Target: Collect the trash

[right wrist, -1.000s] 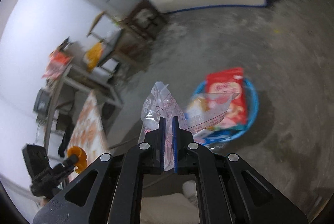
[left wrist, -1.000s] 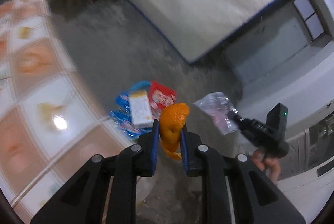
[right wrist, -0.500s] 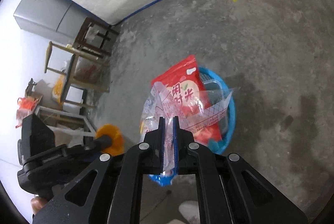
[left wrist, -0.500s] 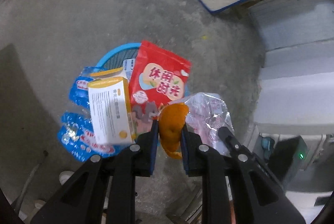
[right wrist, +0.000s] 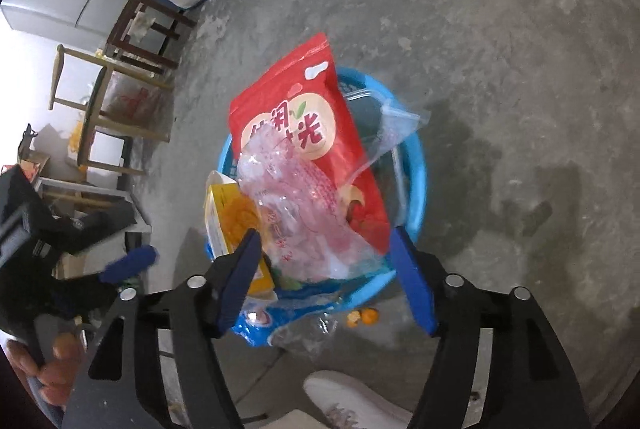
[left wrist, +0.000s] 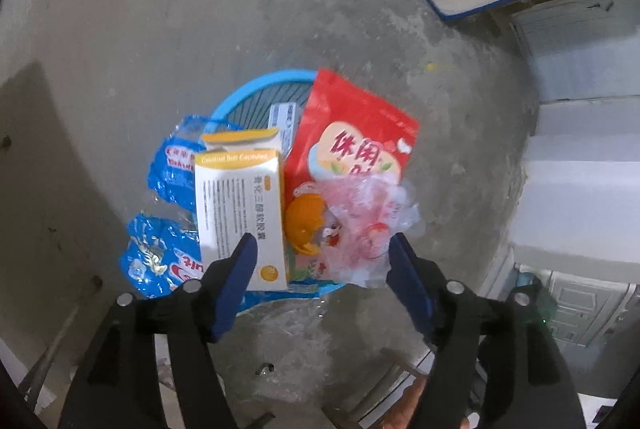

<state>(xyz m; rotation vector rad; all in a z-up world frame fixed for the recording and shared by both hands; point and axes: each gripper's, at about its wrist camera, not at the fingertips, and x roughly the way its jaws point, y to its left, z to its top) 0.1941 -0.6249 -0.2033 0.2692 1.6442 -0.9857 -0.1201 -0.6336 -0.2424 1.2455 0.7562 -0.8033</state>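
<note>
We open both tongs, left (left wrist: 320, 249) and right (right wrist: 324, 243): orange peel (left wrist: 304, 225) and clear wrapper (right wrist: 296, 213) drop free onto the overfull blue basket (right wrist: 416, 165).

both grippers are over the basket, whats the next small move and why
Probably lift both away. The left gripper and right gripper have jaws opening with nothing pinched; the orange peel and clear wrapper already lie on the pile in the blue basket.
</note>
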